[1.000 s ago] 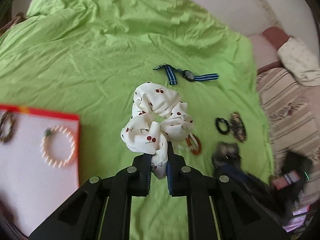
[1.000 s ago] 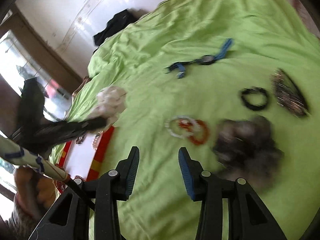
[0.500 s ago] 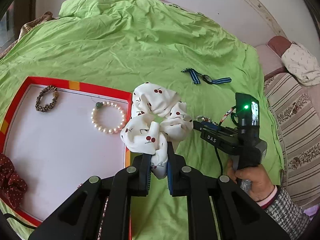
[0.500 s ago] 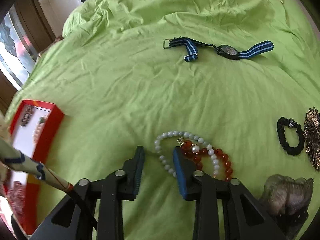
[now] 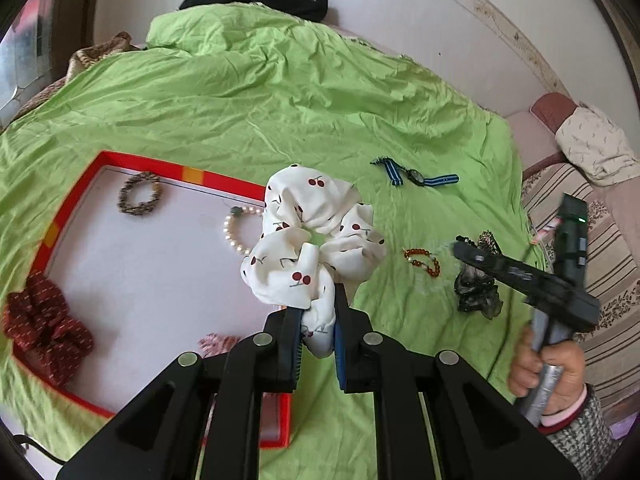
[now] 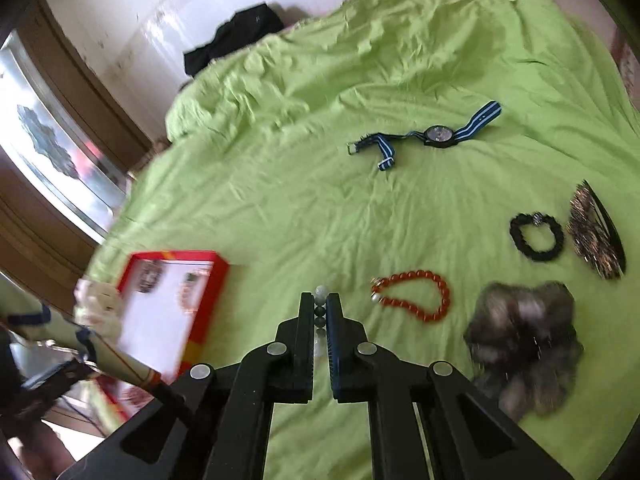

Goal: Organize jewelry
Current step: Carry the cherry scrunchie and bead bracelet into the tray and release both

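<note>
A white cherry-print fabric scrunchie (image 5: 310, 240) is pinched by the left gripper (image 5: 317, 332) above the red-rimmed white tray (image 5: 152, 280). A pale bead bracelet (image 6: 320, 300) is clamped between the right gripper (image 6: 320, 320) fingers, over the wrinkled green bedsheet (image 6: 320, 200), beside a red bead bracelet (image 6: 416, 296).

Bright daylight fills both views — the window (image 6: 52, 148) at the left glares white. Fisheye bending curves the edges, and motion blur smears the tray (image 6: 168, 304) and furry scrunchie (image 6: 524, 344) in the right view.

The white cherry scrunchie (image 5: 310, 240) hides part of the pearl bracelet (image 5: 236, 232); the fur scrunchie (image 6: 524, 340) is blurred.
</note>
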`<state>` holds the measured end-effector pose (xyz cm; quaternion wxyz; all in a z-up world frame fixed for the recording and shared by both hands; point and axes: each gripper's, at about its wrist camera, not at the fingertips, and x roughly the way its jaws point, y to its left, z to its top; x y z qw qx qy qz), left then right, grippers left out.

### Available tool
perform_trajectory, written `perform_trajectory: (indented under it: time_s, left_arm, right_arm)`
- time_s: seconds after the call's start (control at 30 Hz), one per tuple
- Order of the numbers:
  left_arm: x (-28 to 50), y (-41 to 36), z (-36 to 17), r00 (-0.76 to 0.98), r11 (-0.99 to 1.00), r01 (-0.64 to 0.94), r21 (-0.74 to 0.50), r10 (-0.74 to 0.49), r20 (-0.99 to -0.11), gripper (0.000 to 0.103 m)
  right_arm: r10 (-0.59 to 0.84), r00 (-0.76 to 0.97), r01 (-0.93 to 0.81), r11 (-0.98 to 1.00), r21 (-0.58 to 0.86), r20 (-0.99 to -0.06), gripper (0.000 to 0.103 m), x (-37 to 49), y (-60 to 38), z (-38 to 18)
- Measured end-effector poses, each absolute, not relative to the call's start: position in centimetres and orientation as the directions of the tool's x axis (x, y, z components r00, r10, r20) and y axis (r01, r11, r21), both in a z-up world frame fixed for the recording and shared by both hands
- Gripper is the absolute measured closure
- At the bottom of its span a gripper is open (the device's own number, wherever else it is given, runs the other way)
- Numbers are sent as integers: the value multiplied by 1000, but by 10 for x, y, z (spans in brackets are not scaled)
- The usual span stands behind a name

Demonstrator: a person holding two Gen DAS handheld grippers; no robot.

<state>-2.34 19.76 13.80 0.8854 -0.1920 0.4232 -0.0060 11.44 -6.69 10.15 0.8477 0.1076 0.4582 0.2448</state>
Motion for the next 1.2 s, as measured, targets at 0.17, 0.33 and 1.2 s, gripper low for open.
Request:
perform_trajectory:
  time_s: [0.17, 0.33, 1.2]
  left_arm:
    - [-49, 216, 148, 652, 918, -176, -356, -163, -741, 91]
    - [-66, 245, 154, 648, 929, -213, -301, -96, -755, 91]
    - [4, 390, 54, 421, 867, -467, -176, 43, -906, 88]
  right_arm:
    - [514, 480, -322, 857, 402, -711, 97, 86, -71, 126]
    - [495, 490, -341, 866, 365, -717, 97, 65, -63, 141]
    - [605, 228, -544, 729, 416, -763, 97, 103, 226, 79]
